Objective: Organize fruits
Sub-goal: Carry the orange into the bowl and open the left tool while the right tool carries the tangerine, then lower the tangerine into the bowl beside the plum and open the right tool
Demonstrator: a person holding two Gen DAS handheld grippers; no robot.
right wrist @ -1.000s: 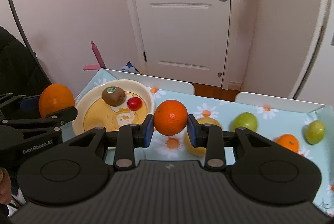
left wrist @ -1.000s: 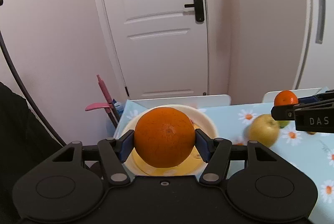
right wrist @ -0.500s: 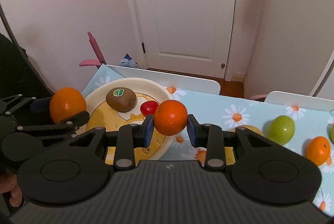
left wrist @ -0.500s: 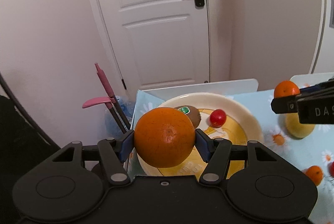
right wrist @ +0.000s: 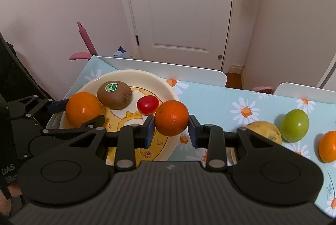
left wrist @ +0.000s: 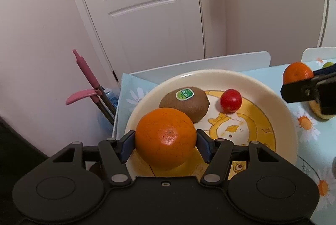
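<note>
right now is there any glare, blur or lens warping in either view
Left wrist view: sharp, dark fisheye corners, door frame bowed, a small highlight on the large orange held in the left tool. Right wrist view: also sharp, soft shadows under the round green fruit, a glint on the smaller orange in the right tool.

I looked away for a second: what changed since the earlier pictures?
Both grippers carried their fruit toward and over the plate: the left gripper brought the large orange above its near side, and the right gripper brought the smaller orange to its right rim. Nothing was released; both jaws stay clamped. The kiwi and red fruit lie unmoved.
</note>
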